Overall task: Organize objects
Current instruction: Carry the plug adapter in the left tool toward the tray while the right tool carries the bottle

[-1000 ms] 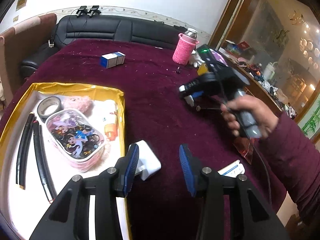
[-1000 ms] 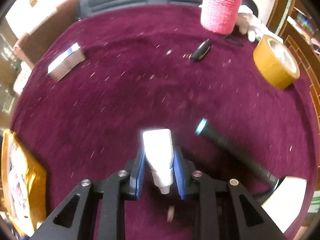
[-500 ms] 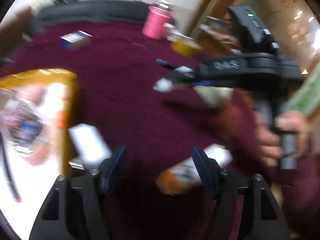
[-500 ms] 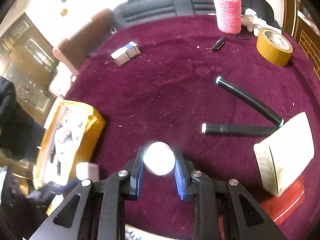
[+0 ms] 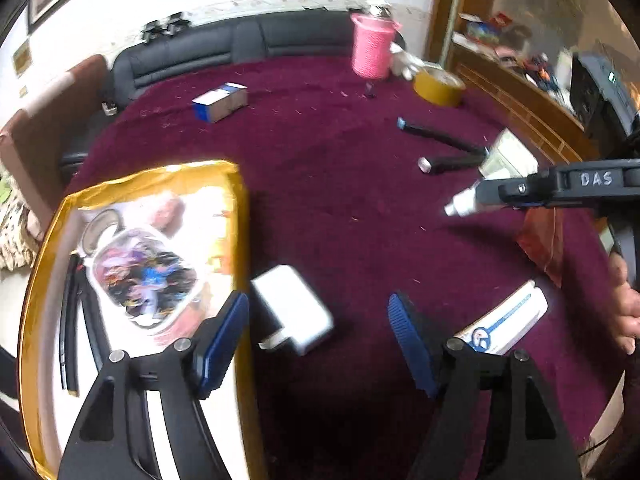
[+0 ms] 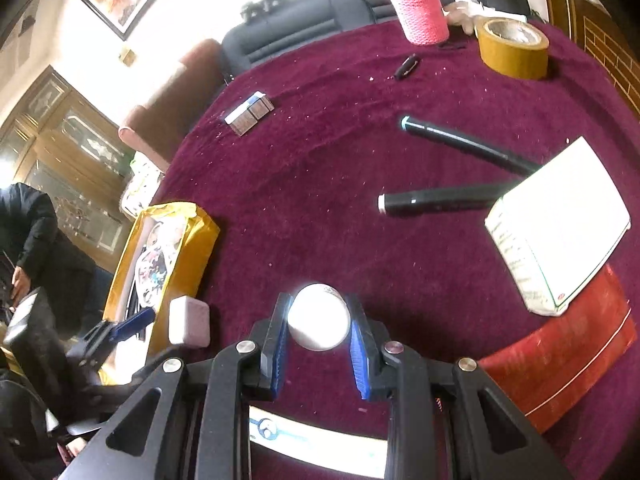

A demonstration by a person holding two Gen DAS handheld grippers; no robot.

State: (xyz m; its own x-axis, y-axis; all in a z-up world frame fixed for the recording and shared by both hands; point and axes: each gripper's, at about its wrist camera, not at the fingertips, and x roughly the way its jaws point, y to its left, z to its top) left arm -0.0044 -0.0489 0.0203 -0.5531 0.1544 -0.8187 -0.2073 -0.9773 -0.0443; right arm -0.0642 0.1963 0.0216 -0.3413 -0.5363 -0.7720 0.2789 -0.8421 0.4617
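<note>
We hold a small white bottle [image 6: 318, 317] between the blue pads of our right gripper [image 6: 319, 344], which is clamped on it. In the right wrist view its round end faces the camera as a bright, washed-out disc; in the left wrist view it lies sideways above the table, and the narrower white nozzle end [image 5: 460, 207] sticks out past the fingers. We can read no label on it. On the side of that gripper the letters "DAS" [image 5: 596, 179] are written in white.

Our left gripper [image 5: 318, 334] has just been opening and stands wide with nothing between its pads. It hovers above a white charger block [image 5: 294, 314] lying on the maroon table [image 5: 340, 184], just beside the gold-edged tray [image 5: 240, 208]. In the tray sits a clear tub [image 5: 146, 276] with a cartoon picture on its lid, beside black tubes [image 5: 70, 312].

Near the right finger lies a white carton with a blue stripe and a round logo [image 5: 504, 326]; its print is too blurred to read. Farther off are two black marker-like sticks [image 6: 444, 200], a white box [image 6: 560, 224] with fine unreadable print resting on a red packet [image 6: 568, 368], a roll of tan tape [image 6: 512, 46], a pink knitted bottle sleeve [image 6: 420, 8] and a small blue-and-white box [image 5: 220, 101].
</note>
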